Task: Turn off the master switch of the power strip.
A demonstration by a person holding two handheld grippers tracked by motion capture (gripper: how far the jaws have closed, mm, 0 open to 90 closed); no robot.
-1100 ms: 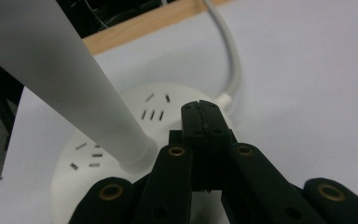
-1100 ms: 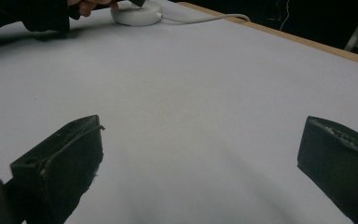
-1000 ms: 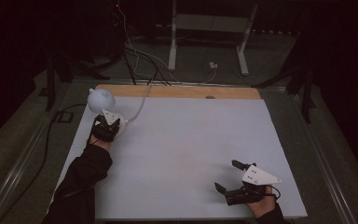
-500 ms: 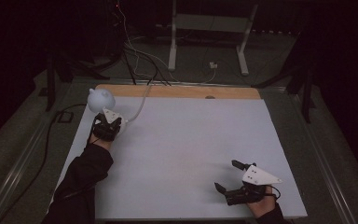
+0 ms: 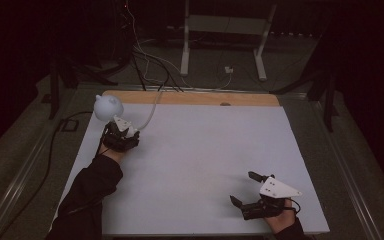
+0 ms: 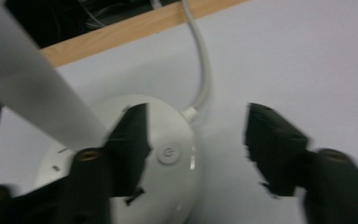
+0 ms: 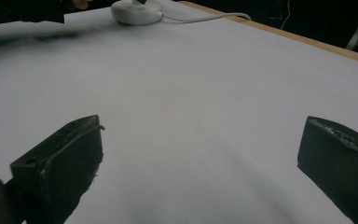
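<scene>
my left gripper (image 6: pixel 193 154) hangs wide-jawed over the white lamp base (image 6: pixel 168 154) at the upper left of the high view, one jaw above its power button (image 6: pixel 168 153). my right gripper (image 5: pixel 252 192) rests spread and empty at lower right. the base looks smooth, hard and slippery; i'd grip its stiff stem (image 6: pixel 32 88).

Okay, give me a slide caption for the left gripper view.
Open left tool poised over the white lamp base, one jaw beside its power button.
</scene>
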